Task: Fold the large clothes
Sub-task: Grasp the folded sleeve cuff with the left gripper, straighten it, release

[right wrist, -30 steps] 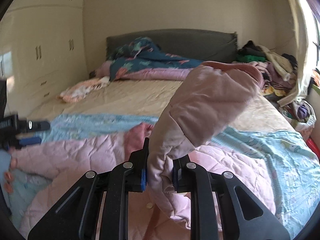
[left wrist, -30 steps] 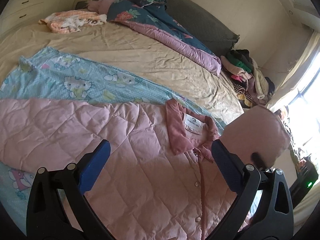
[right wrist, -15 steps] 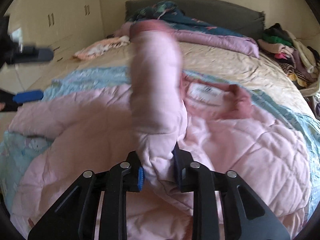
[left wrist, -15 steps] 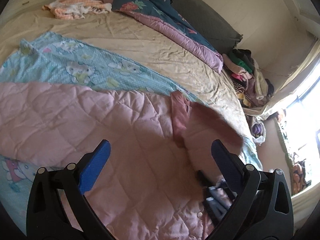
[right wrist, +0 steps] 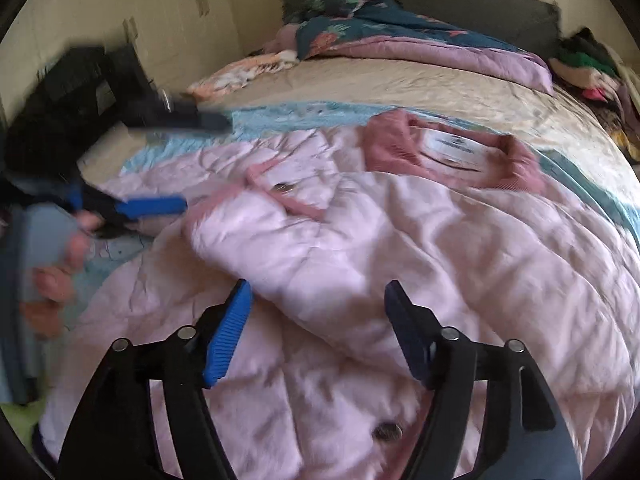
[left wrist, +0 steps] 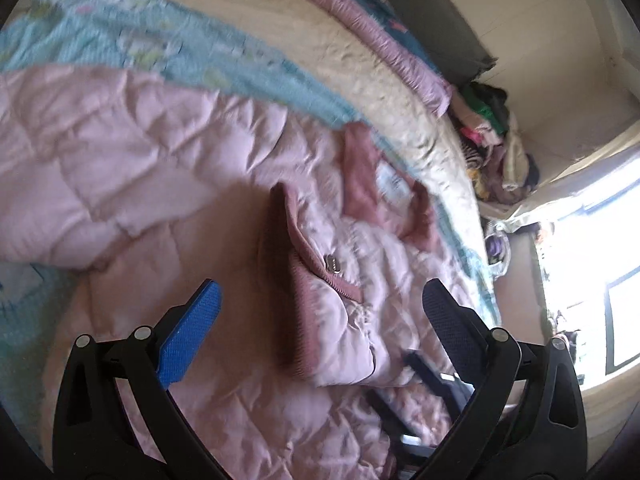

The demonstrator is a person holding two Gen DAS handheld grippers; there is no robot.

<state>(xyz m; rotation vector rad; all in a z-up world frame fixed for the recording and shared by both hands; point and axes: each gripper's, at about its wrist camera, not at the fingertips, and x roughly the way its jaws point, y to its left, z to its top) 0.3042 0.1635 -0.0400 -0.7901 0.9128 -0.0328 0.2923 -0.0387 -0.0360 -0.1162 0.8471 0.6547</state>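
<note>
A pale pink quilted jacket [left wrist: 120, 140] lies front up on the bed, its darker pink collar [right wrist: 400, 148] with a white label at the far side. One sleeve [right wrist: 300, 248] is folded across the chest, its ribbed cuff [left wrist: 296, 264] pointing away from me. My right gripper [right wrist: 319, 292] hangs just above that sleeve. Its jaws are opening, the sleeve lies between them and the pads do not press it. My left gripper [left wrist: 320, 296] stands wide open over the cuff, holding nothing. In the right wrist view the left gripper [right wrist: 200, 160] shows blurred at the left.
Under the jacket lies a teal cartoon-print sheet [left wrist: 180, 40] on the beige bedsheet [right wrist: 400, 80]. A floral duvet [right wrist: 380, 20] is bunched at the grey headboard. A heap of clothes [left wrist: 492, 140] sits past the bed's right side, near a bright window [left wrist: 592, 260].
The right gripper swung the sleeve across the jacket's front, lowered it and opened, so the sleeve now lies flat. Both grippers sank closer to the jacket.
</note>
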